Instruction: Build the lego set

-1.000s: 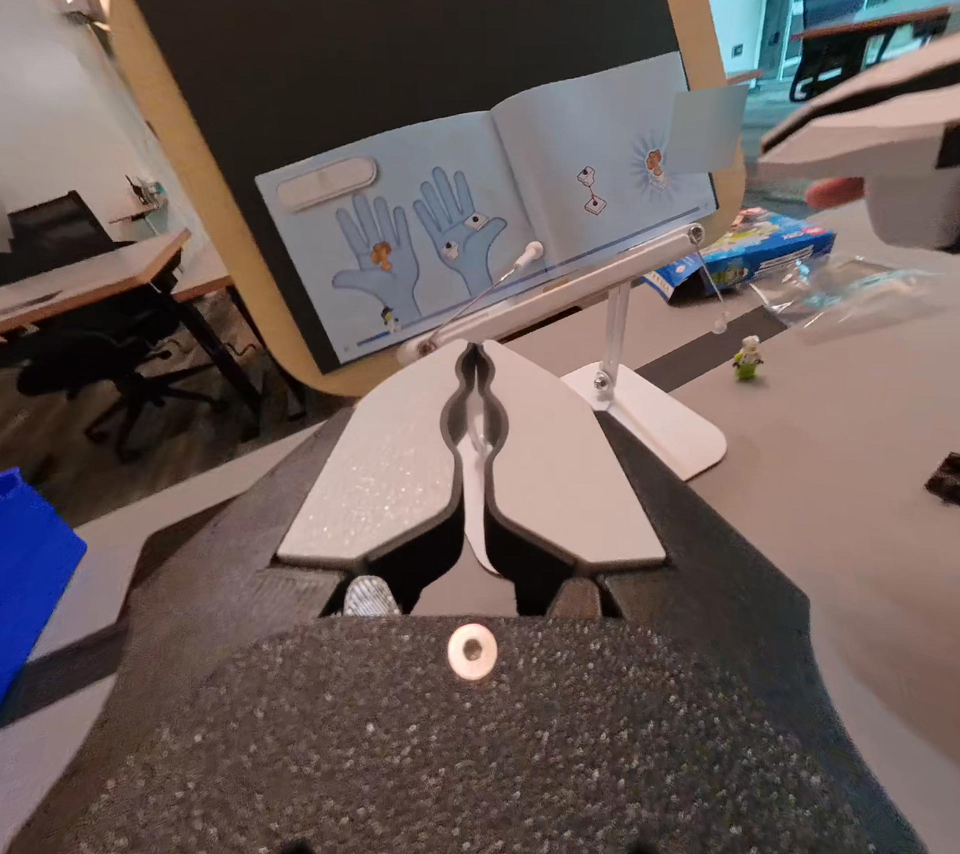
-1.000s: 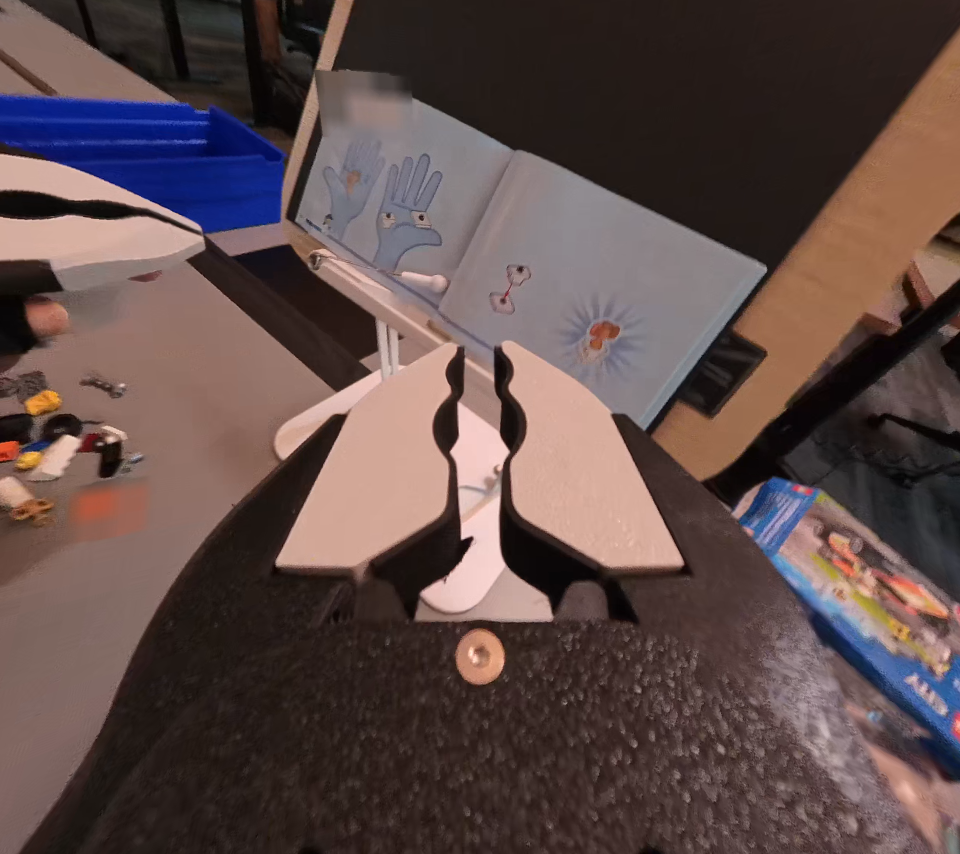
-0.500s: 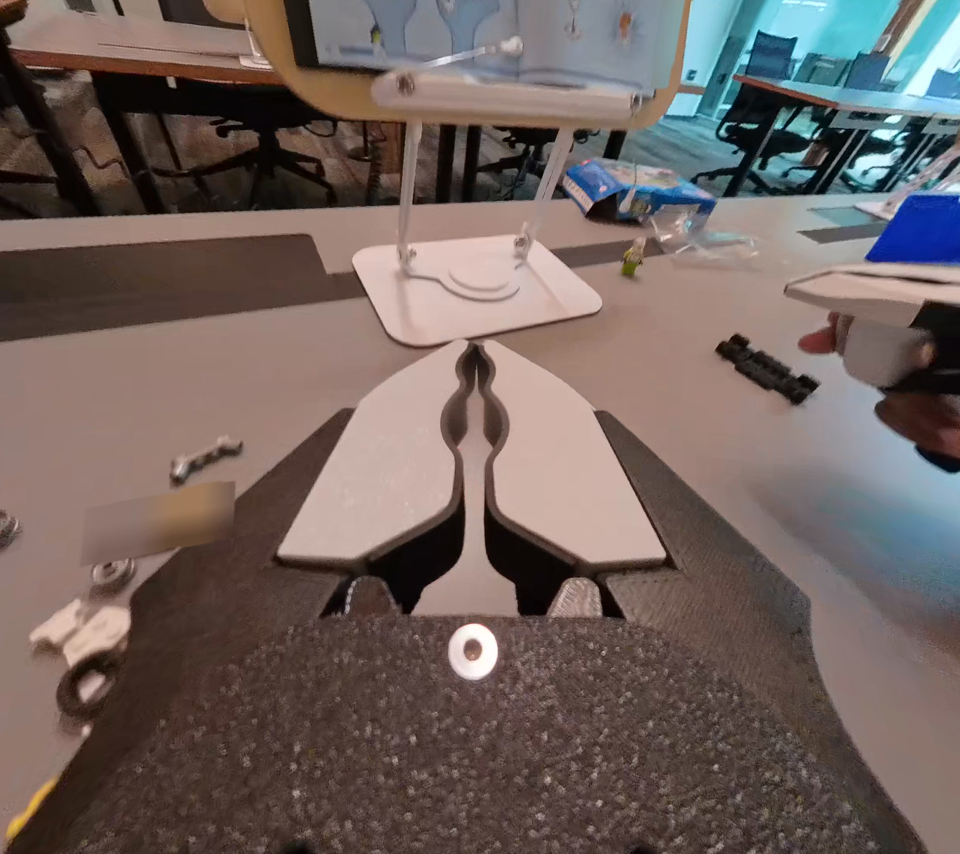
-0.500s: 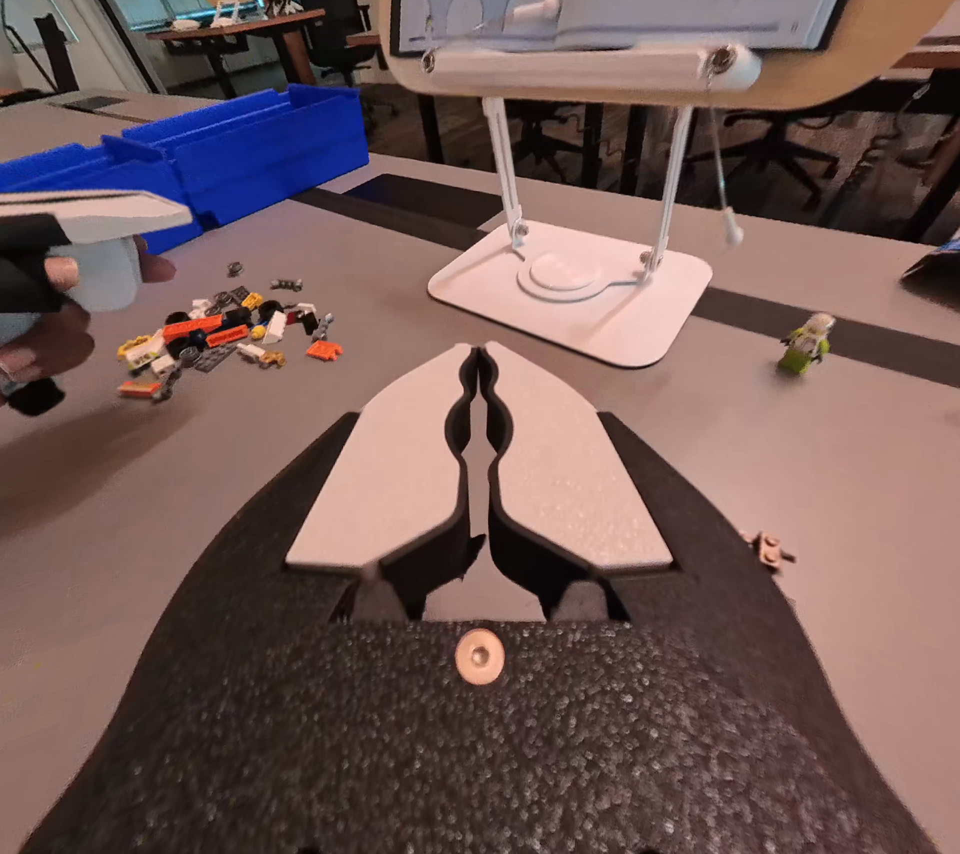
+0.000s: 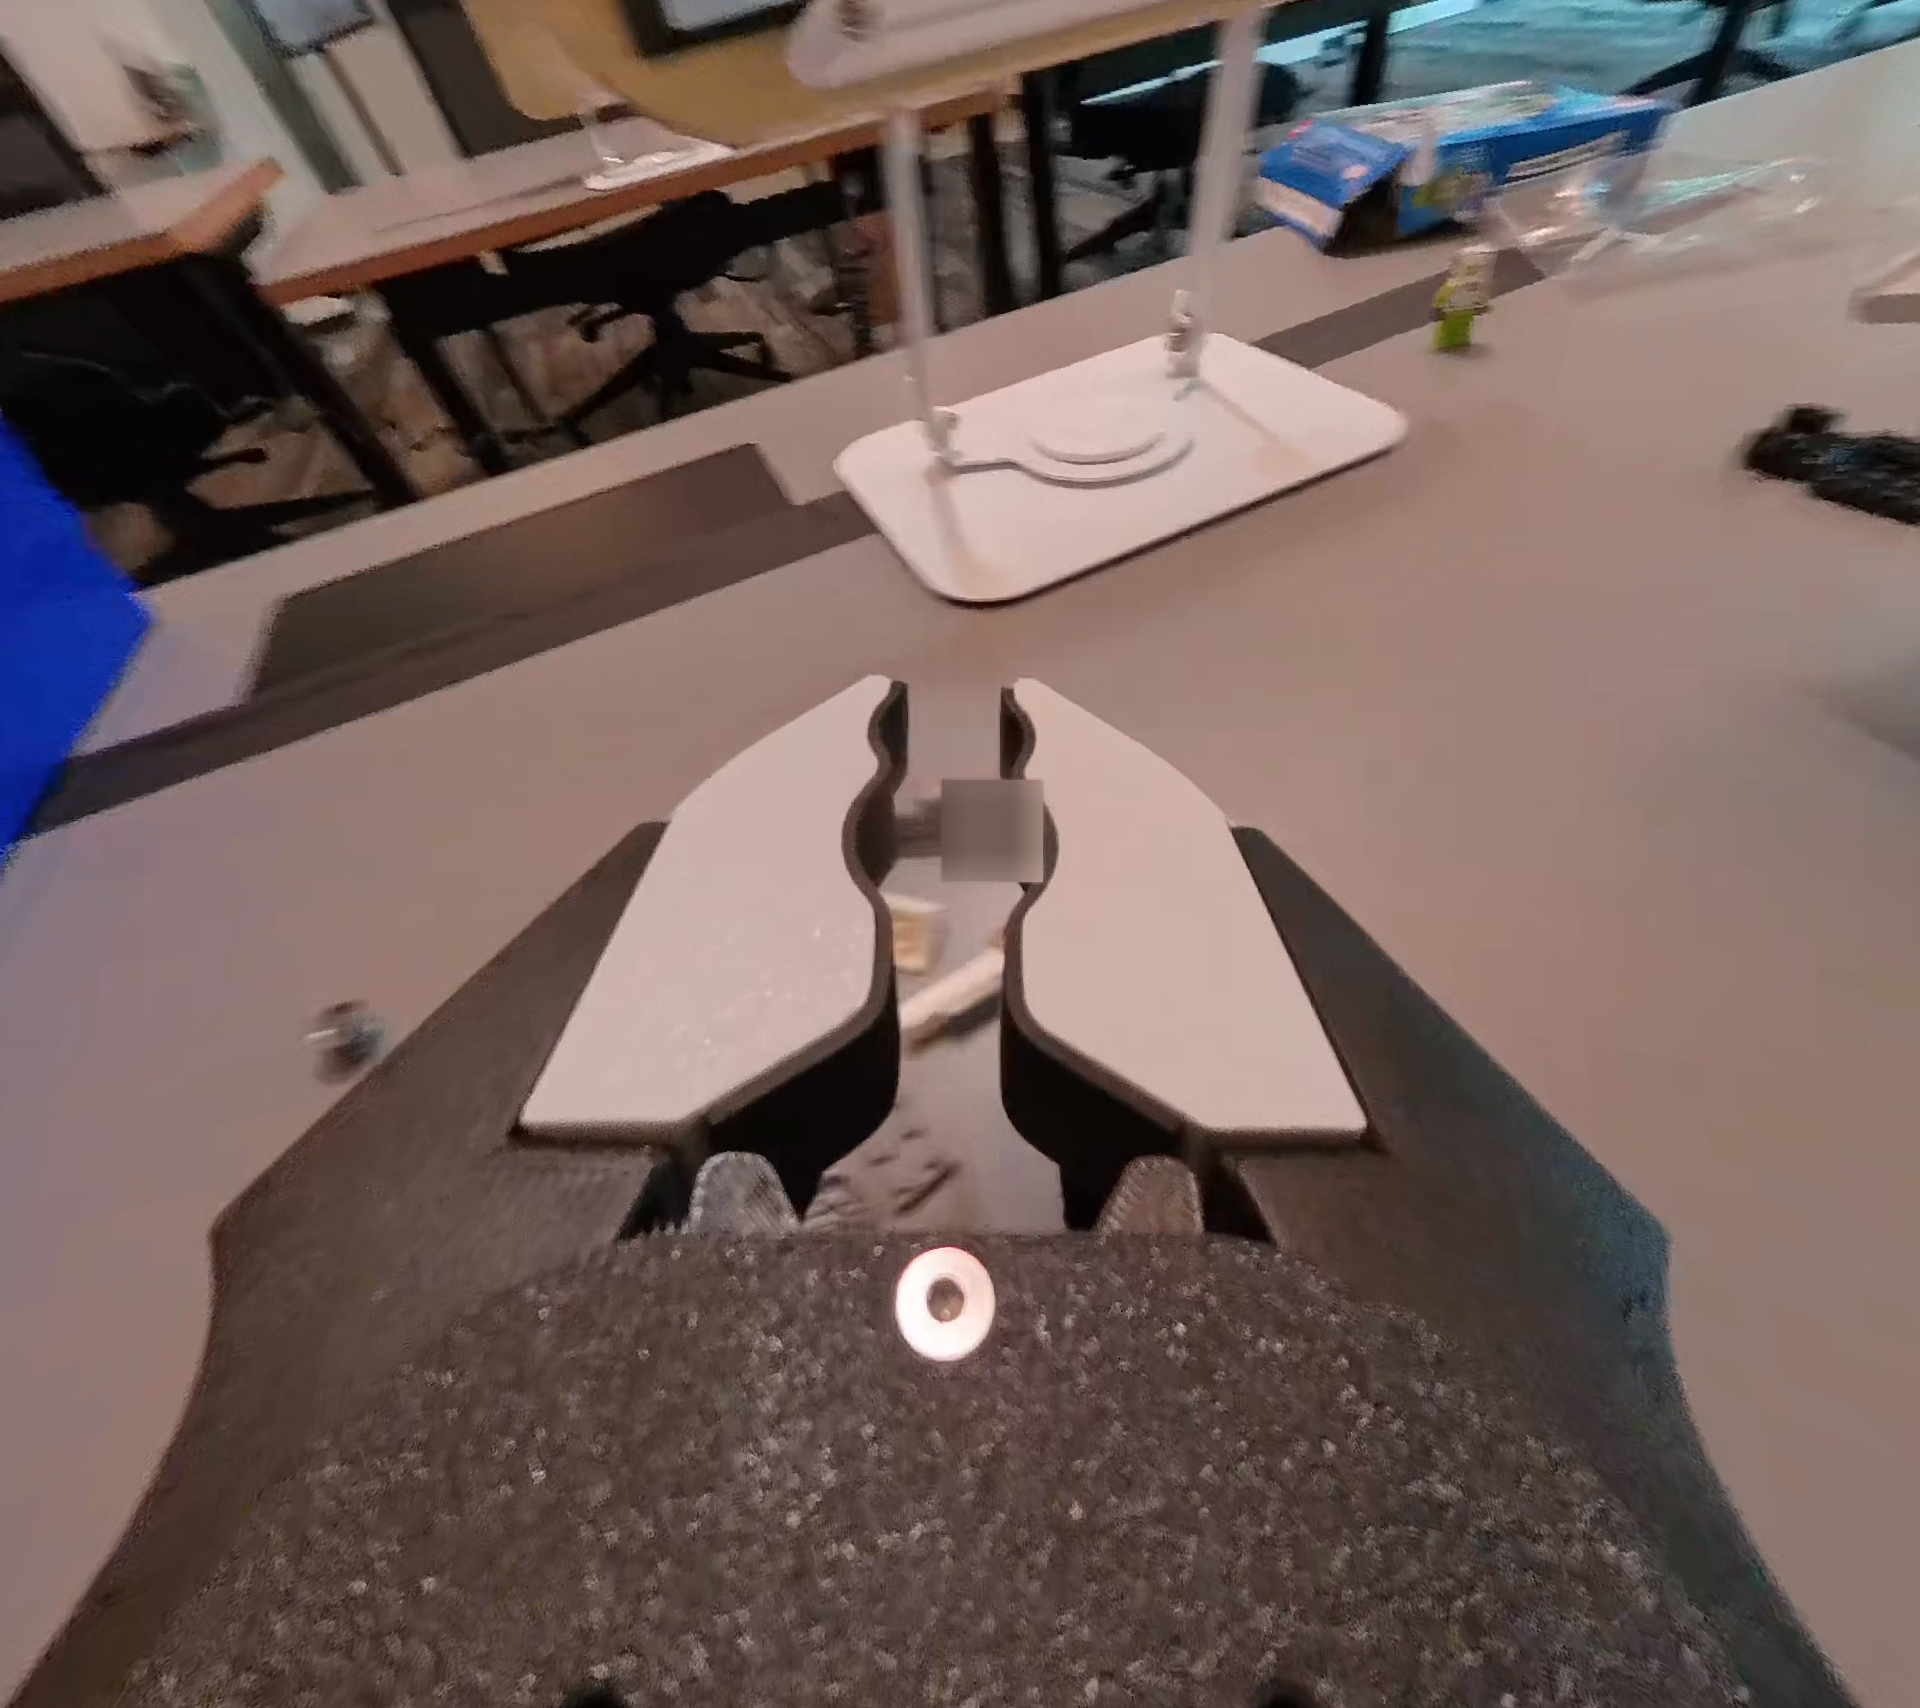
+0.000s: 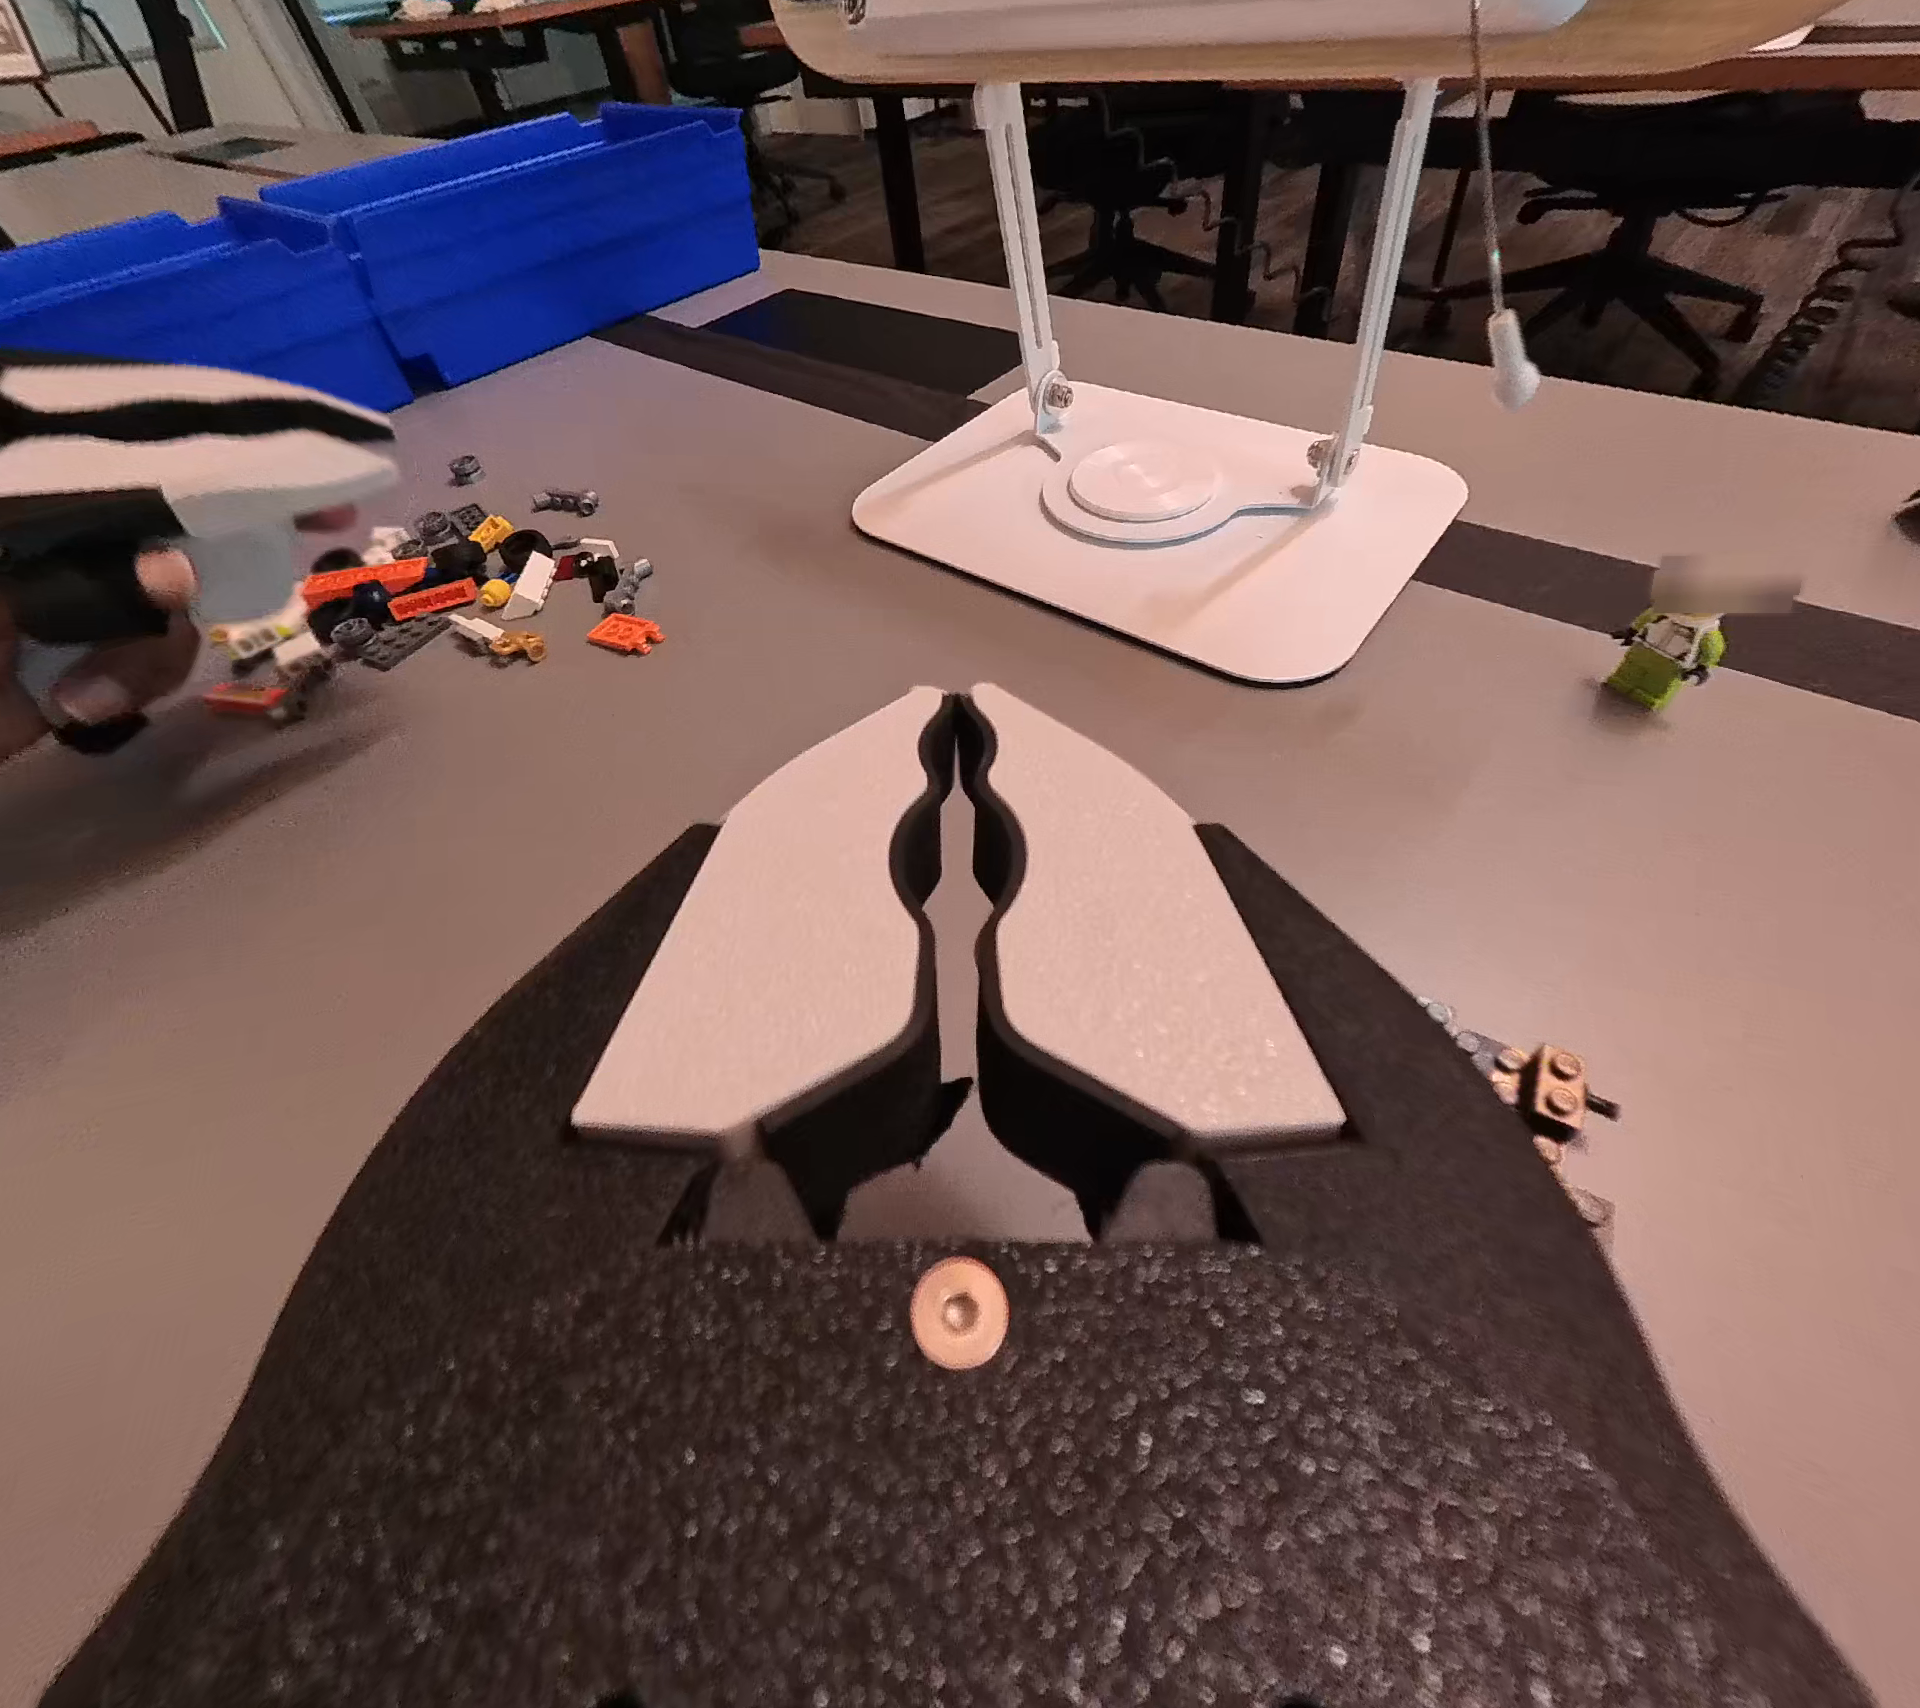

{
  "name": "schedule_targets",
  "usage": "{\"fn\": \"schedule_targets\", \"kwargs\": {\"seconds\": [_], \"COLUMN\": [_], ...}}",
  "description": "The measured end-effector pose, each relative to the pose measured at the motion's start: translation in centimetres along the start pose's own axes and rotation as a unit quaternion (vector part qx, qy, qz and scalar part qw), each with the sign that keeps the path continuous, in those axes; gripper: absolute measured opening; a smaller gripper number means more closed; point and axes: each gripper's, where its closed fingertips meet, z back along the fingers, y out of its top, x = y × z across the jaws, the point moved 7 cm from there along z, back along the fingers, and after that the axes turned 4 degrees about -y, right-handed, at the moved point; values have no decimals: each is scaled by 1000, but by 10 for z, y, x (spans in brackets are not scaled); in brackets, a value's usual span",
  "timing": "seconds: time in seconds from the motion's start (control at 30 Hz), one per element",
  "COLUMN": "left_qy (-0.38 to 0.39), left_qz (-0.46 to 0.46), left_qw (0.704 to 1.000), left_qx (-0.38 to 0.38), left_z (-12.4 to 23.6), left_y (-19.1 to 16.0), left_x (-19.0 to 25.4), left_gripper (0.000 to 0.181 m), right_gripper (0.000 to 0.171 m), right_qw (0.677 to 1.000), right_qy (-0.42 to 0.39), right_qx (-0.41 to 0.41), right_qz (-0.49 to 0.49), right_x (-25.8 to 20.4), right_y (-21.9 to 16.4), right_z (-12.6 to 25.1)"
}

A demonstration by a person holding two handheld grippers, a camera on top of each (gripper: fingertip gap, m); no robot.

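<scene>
The loose lego pieces (image 6: 457, 588) are scattered on the counter (image 6: 1143, 827) left of the white stand (image 6: 1164, 536), the left gripper (image 5: 951, 702) held over them with jaws parted, the right gripper (image 6: 954, 708) with jaws closed on nothing.

The left gripper (image 5: 951, 702) has opened and dropped over small white lego pieces (image 5: 935, 972); the right gripper (image 6: 953, 708) has closed

Two blue bins (image 6: 436, 245), one minifigure (image 6: 1662, 656)

Even indoor light; edges seemingly motion-blurred.
</scene>
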Motion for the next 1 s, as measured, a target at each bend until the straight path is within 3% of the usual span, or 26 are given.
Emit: {"fn": "schedule_targets", "kwargs": {"seconds": [0.1,0.23,0.33,0.63,0.77,1.0], "left_qy": [27,-35,-86,-200,-230,-250], "left_qz": [7,-9,-48,-156,-239,-292], "left_qw": [1000,997,987,943,902,876], "left_qx": [-7,-75,-127,-214,-277,-290], "left_z": [15,20,18,-11,-29,-44], "left_y": [-1,-23,-37,-37,-41,-40], "left_x": [-32,-45,-36,-15,-7,-1], "left_gripper": [7,3,9,21,23,0], "right_gripper": [0,0,0,0,0,0], "right_qw": [1000,1000,999,998,997,996], "right_qy": [5,20,27,38,40,45], "right_qx": [-11,-21,-28,-50,-60,-72], "right_qz": [6,-1,-4,-20,-18,-20], "right_x": [0,-1,-2,-3,-5,-5], "right_y": [-1,-2,-4,-9,-12,-16], "right_z": [-1,-3,-4,-6,-8,-10]}}
